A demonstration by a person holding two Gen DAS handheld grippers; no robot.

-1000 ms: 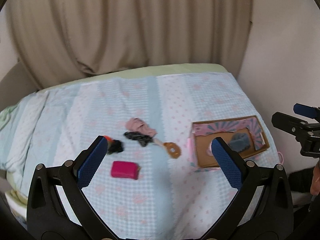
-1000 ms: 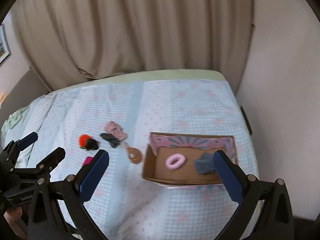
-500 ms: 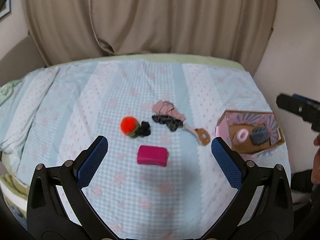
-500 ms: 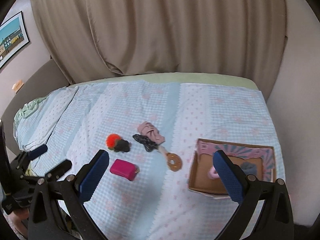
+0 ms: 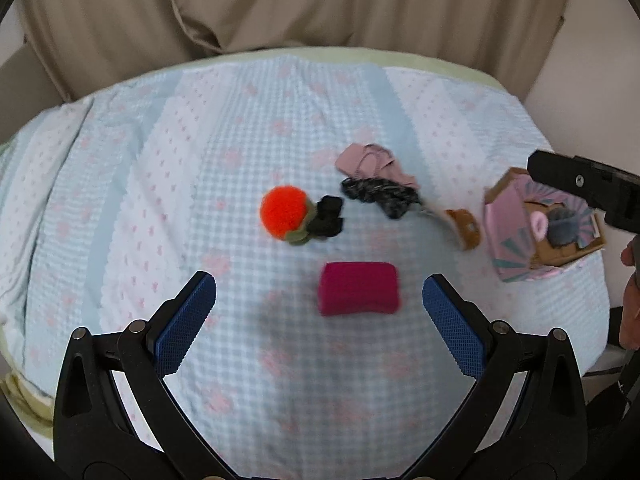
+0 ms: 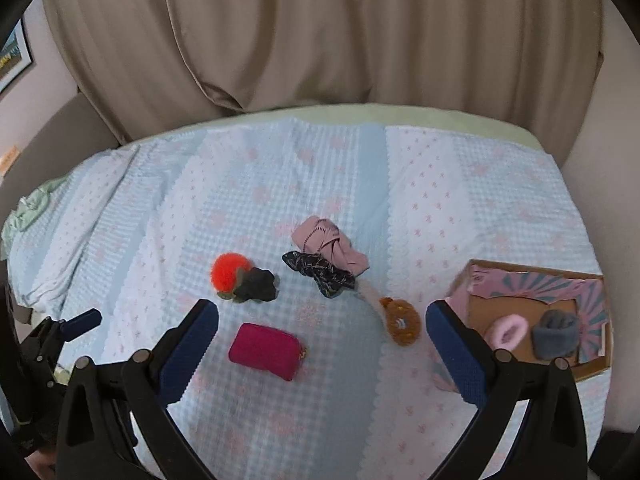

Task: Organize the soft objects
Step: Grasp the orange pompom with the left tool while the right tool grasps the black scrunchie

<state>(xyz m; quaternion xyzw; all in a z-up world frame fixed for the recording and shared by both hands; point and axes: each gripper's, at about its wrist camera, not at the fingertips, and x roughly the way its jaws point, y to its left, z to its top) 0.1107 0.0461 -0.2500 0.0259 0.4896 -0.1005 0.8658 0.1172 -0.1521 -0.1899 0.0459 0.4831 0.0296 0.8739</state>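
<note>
Your box at the bed's right edge already has a pink scrunchie and a grey one inside, so I'd say you're partway. Left out mid-bed: magenta pouch, orange pompom, pink cloth, dark scrunchie, brown ring. Left tongs and right tongs are both spread apart, holding nothing. No readable writing anywhere.

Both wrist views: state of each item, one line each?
Left tongs: open, empty.
Right tongs: open, empty.
Cardboard box: open-topped, holds two items.
Pink scrunchie: in box.
Grey scrunchie: in box.
Magenta pouch: on bed, zipped.
Orange pompom: on bed.
</note>
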